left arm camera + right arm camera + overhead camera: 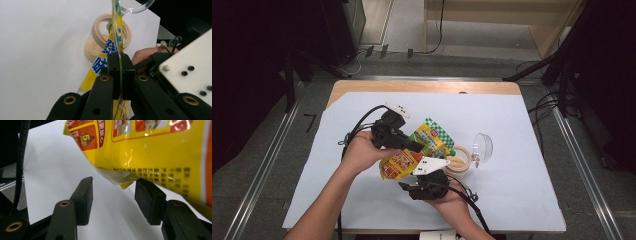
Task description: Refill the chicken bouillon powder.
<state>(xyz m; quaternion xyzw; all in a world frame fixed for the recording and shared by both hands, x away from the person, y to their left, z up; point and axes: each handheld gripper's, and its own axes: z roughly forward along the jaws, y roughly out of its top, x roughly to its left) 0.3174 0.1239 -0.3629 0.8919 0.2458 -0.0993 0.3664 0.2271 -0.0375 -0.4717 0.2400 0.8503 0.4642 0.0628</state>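
Left tool [119, 75] is clamped on the yellow packet [113, 47]; right tool [113, 195] stands apart under its corner, above mid-desk [522, 165].

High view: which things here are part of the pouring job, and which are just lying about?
In the job:
yellow seasoning pouch, clamped in the left gripper
open jar of yellowish powder, under the pouch mouth
right gripper, open at the pouch's bottom corner

Lying about:
clear lid, beside the jar
white sheet on the table

A lab-like recording room: a wooden table [362, 86] under white sheeting, grey floor with metal rails [267, 165], black stands [289, 75], loose cables [544, 107].
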